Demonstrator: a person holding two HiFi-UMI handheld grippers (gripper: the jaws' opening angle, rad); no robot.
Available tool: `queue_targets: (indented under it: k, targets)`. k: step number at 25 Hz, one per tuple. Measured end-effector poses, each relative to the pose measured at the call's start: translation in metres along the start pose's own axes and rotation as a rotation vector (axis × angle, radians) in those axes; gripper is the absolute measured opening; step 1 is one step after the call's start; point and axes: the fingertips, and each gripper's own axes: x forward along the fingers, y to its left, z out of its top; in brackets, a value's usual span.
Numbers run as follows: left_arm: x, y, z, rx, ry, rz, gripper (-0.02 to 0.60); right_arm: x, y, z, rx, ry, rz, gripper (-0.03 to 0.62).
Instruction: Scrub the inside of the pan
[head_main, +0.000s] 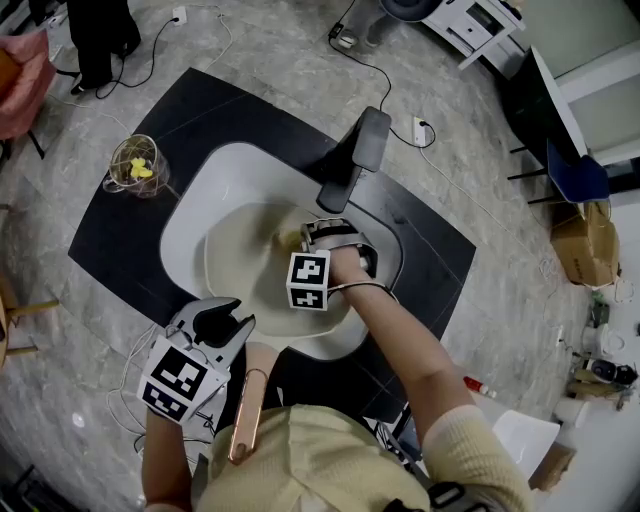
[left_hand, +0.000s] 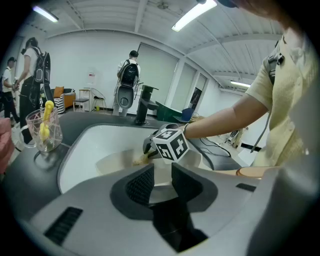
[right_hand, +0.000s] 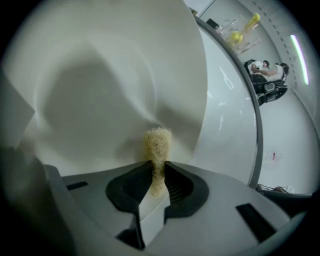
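A cream pan (head_main: 240, 262) sits in the white sink (head_main: 190, 200), its copper handle (head_main: 245, 415) pointing toward me. My right gripper (head_main: 312, 234) reaches down into the pan, shut on a yellowish fibrous scrubber (right_hand: 157, 144) whose tip presses against the pan's inner wall (right_hand: 100, 100). My left gripper (head_main: 228, 318) is at the pan's near-left rim; its jaws stand close together with a pale edge of the pan (left_hand: 161, 172) between them. From the left gripper view, the right gripper (left_hand: 149, 150) and the scrubber (left_hand: 139, 159) show inside the pan (left_hand: 112, 162).
A black faucet (head_main: 355, 155) stands behind the sink on a black counter (head_main: 130, 230). A clear glass jug (head_main: 135, 165) holding something yellow sits at the counter's left. Cables run over the floor, and people stand far off in the room.
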Motion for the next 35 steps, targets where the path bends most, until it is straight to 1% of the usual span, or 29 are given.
queue_targets:
  k: [3,9,14,19,24,28,35]
  targets:
    - [0.001,-0.002,0.001,0.001,-0.001,-0.002,0.11,-0.006,-0.009,0.004,0.035,-0.037,-0.058,0.086]
    - [0.002,-0.003,0.0,0.009,0.004,-0.008,0.11,-0.043,-0.016,0.01,0.065,-0.11,-0.048,0.084]
    - [0.002,-0.003,0.001,-0.004,-0.001,-0.032,0.11,-0.091,-0.021,0.014,0.054,-0.148,-0.09,0.084]
    - [0.002,-0.002,0.0,0.013,-0.004,-0.044,0.11,-0.134,-0.026,0.019,0.093,-0.176,-0.112,0.084]
    - [0.003,-0.004,0.0,0.031,-0.004,-0.045,0.11,-0.174,-0.031,0.016,0.107,-0.19,-0.138,0.085]
    - [0.003,-0.004,0.0,0.042,-0.003,-0.038,0.11,-0.202,-0.035,0.017,0.125,-0.229,-0.144,0.084]
    - [0.002,-0.006,0.001,0.063,0.01,-0.014,0.11,-0.232,-0.047,0.012,0.112,-0.252,-0.141,0.085]
